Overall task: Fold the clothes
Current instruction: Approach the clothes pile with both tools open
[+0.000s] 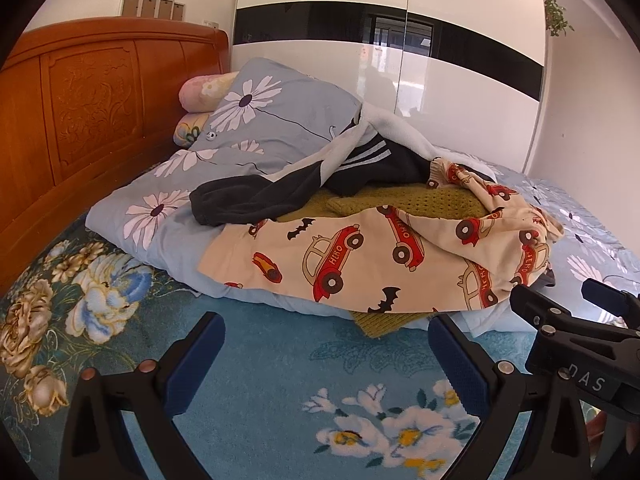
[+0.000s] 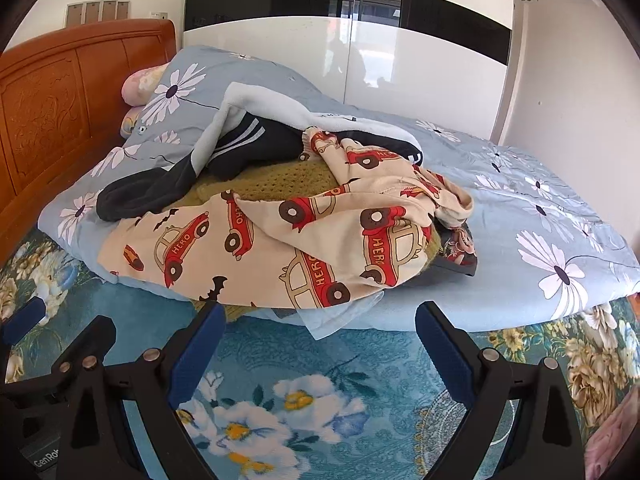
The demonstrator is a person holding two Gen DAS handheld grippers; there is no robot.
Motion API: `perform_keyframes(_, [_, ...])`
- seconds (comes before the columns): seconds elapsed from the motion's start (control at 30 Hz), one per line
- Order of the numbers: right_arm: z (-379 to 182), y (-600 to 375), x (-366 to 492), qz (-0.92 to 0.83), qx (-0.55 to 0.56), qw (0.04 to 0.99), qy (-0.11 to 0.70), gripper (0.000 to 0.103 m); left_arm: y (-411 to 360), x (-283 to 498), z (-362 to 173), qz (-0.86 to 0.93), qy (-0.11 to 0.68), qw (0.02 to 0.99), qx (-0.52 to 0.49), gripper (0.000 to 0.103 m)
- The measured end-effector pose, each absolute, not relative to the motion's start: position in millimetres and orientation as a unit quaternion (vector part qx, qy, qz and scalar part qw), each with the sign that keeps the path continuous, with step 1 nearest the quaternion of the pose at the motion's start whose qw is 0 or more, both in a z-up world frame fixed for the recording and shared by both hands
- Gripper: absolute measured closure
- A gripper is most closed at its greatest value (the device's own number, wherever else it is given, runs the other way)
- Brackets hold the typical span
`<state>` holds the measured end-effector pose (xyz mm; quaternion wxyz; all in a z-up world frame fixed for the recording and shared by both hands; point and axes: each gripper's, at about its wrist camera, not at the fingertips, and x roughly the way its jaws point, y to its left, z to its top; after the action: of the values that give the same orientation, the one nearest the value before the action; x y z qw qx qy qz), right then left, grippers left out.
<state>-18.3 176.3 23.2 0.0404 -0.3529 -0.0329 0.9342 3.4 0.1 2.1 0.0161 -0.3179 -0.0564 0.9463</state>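
A pile of clothes lies on the bed. On top is a cream garment with red cars (image 1: 360,256) (image 2: 304,248). Under it lies an olive knitted piece (image 1: 404,200) (image 2: 280,180). Behind are black pants with white stripes (image 1: 360,164) (image 2: 244,144) and a light blue fleece (image 1: 400,128) (image 2: 272,100). My left gripper (image 1: 326,344) is open and empty, over the blue floral bedspread just in front of the pile. My right gripper (image 2: 320,336) is open and empty, also just short of the pile's front edge; it shows in the left wrist view (image 1: 568,312).
A folded light-blue daisy quilt (image 1: 256,120) (image 2: 520,208) lies under and beside the pile. An orange wooden headboard (image 1: 92,92) (image 2: 44,108) stands at the left. A white and black wardrobe (image 1: 400,60) is behind. The blue floral bedspread (image 2: 300,380) spreads in front.
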Motion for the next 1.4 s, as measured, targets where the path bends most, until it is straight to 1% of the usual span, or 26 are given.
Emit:
perform_keyframes(0.3, [26,175,-18,0.93,-0.362,0.042,-0.044,0.007,1,15,10,0.958,-0.035,-0.008,-0.285,0.0])
perform_keyframes(0.77, [31,166,-19,0.927,-0.366,0.035,-0.076,0.007,1,19,10,0.954,-0.04,-0.031,-0.294,0.0])
perform_keyframes(0.93, [31,165,-19,0.923,-0.37,0.035,-0.097,0.007,7,20,9,0.954,-0.036,-0.029,-0.298,0.0])
perform_keyframes(1.4, [29,167,-18,0.918,-0.374,0.033,-0.124,0.007,9,21,5,0.95,-0.051,-0.025,-0.309,0.0])
